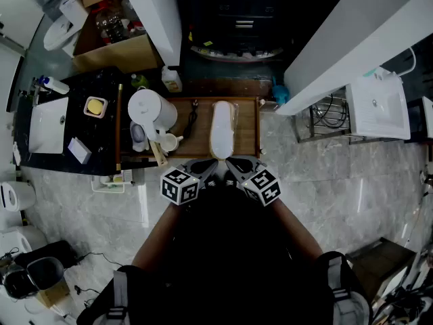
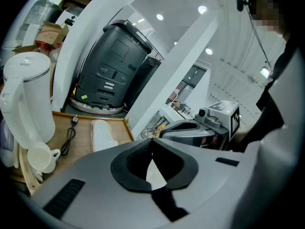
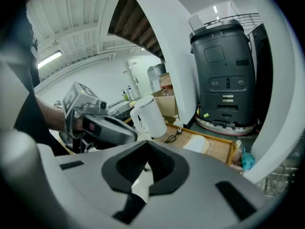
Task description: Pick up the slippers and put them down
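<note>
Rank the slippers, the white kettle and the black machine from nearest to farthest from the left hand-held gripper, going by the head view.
1. Slippers, on the tray just ahead.
2. White kettle, at the tray's left end.
3. Black machine, beyond the tray.

slippers: near end hidden by left tongs | kettle: cut by left edge | wooden tray: near side hidden by right tongs | floor: partly hidden under person
</note>
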### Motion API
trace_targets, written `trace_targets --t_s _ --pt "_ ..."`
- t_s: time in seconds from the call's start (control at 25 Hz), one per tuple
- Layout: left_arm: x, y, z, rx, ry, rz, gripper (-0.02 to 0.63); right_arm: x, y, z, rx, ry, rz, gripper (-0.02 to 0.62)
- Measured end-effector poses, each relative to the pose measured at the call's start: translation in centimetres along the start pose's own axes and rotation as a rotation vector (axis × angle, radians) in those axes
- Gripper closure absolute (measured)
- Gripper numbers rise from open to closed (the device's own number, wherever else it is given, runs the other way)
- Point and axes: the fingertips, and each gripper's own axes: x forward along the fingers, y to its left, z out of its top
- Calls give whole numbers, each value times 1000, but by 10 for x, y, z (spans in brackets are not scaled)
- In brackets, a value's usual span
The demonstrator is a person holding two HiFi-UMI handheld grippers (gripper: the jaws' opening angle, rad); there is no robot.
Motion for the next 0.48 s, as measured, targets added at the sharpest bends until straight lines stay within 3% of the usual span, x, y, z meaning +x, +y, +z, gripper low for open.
trace_targets --t_s 0.48 --pt "-3 3 3 4 -4 5 595 5 0 5 -10 -4 4 589"
